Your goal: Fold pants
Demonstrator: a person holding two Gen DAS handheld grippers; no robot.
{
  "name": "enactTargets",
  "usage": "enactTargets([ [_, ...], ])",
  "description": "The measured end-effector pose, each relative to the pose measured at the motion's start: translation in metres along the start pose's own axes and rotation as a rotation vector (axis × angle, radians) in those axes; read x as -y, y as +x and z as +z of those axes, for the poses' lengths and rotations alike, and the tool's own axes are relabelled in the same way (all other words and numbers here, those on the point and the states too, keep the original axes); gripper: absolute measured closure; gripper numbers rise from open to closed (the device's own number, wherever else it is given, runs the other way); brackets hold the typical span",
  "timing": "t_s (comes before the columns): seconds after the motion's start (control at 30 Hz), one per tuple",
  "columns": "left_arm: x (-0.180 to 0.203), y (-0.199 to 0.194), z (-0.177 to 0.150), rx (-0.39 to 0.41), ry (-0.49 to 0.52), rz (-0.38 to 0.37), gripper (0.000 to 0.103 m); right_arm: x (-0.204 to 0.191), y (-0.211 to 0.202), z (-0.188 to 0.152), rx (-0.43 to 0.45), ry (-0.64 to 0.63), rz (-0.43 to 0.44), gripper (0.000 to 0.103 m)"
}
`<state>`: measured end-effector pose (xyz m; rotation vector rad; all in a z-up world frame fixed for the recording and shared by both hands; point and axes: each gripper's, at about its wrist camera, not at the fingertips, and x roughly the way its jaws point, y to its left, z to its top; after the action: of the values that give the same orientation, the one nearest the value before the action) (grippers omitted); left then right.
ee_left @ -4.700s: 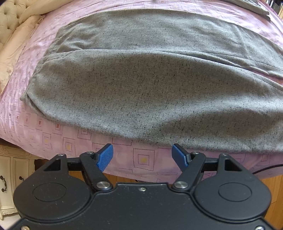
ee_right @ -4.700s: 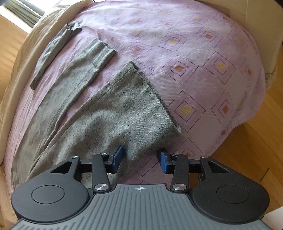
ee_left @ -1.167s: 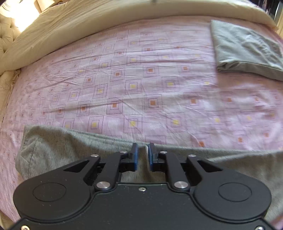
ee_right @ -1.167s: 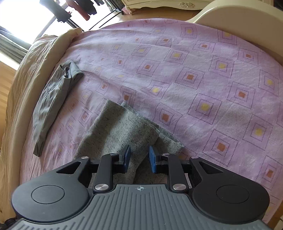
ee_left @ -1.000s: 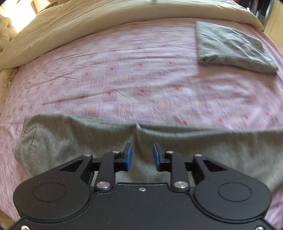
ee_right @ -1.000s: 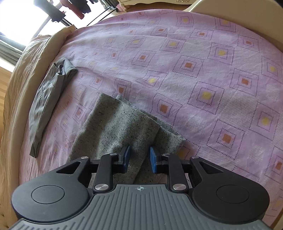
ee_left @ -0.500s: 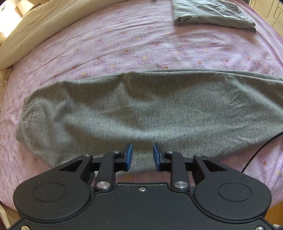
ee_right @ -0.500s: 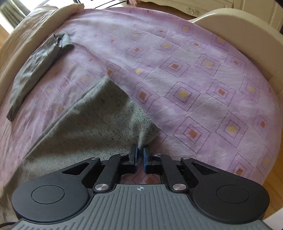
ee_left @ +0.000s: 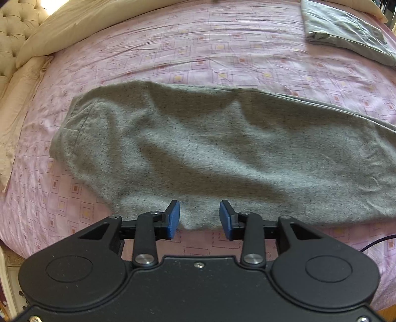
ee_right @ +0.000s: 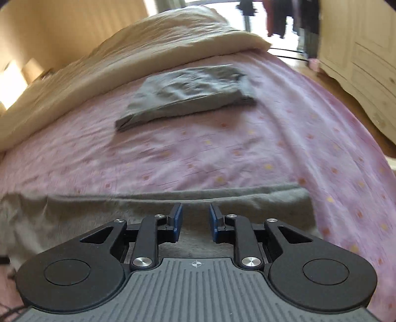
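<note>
L wrist view: grey speckled pants (ee_left: 217, 148) lie on the pink patterned bedsheet (ee_left: 198, 49), folded lengthwise so one leg sits on the other, a long band running left to right across the bed. Waist end w/ a seam is at the left; far edge of the lower layer peeks out along the upper right. Fabric is soft-rumpled, a few shallow creases. Left gripper (ee_left: 199, 218) sits at the near edge of the pants, blue pads spread apart, nothing between them; the near hem of the cloth lies in the gap but isn't pinched. Cream duvet (ee_left: 81, 27) bunched along the top left, tufted headboard (ee_left: 17, 17) in the corner. A second folded grey garment (ee_left: 346, 32) lies well apart at upper right. Thin dark cable (ee_left: 378, 241) at the right edge.

R wrist view (blurry): right gripper (ee_right: 195, 220) is over the pants (ee_right: 247, 205), pads parted w/ a clear gap, holding nothing. Pants' far edge runs straight across just beyond the fingertips; the leg end stops at the right, sheet (ee_right: 222, 153) showing past it. Folded grey garment (ee_right: 188, 91) lies farther up the bed, near the duvet (ee_right: 123, 59). Cream cabinet (ee_right: 366, 62) at the right.
</note>
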<state>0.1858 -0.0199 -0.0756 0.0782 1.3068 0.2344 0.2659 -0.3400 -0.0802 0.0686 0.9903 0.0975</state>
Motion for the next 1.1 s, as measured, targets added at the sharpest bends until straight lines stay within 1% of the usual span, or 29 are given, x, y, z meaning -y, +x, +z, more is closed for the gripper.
enactTargets([
  [0.13,-0.004,0.003,0.007,0.004,-0.002,-0.003,0.056,-0.044,0.029,0.02,-0.03,-0.234,0.083,0.081],
  [0.23,-0.005,0.007,0.011,-0.007,-0.012,-0.015,0.053,-0.07,0.049,0.031,-0.052,-0.361,0.147,0.081],
  [0.3,-0.006,0.01,0.013,-0.013,-0.023,-0.025,0.052,-0.082,0.065,0.038,-0.086,-0.435,0.181,0.081],
  [0.37,-0.005,0.014,0.017,-0.024,-0.028,-0.037,0.051,-0.092,0.075,0.04,-0.121,-0.5,0.205,0.08],
  [0.47,-0.001,0.023,0.028,-0.04,-0.024,-0.065,0.051,-0.099,0.092,0.042,-0.186,-0.557,0.237,0.08],
  [0.67,0.01,0.045,0.061,-0.071,-0.015,-0.1,0.051,-0.107,0.11,0.036,-0.295,-0.671,0.277,0.08],
  [0.73,0.012,0.052,0.073,-0.078,-0.025,-0.116,0.051,-0.108,0.107,0.034,-0.296,-0.692,0.302,0.082],
  [0.8,0.015,0.059,0.084,-0.082,-0.027,-0.129,0.05,-0.11,0.102,0.031,-0.281,-0.715,0.294,0.096],
  [0.83,0.018,0.063,0.09,-0.084,-0.021,-0.134,0.05,-0.111,0.1,0.03,-0.276,-0.721,0.283,0.099],
  [0.93,0.031,0.075,0.103,-0.076,0.034,-0.138,0.05,-0.112,0.091,0.03,-0.24,-0.721,0.254,0.099],
  [1.0,0.039,0.084,0.109,-0.07,0.071,-0.125,0.05,-0.114,0.087,0.029,-0.217,-0.729,0.234,0.099],
  [1.1,0.044,0.092,0.118,-0.059,0.068,-0.127,0.05,-0.117,0.085,0.03,-0.173,-0.757,0.178,0.099],
])
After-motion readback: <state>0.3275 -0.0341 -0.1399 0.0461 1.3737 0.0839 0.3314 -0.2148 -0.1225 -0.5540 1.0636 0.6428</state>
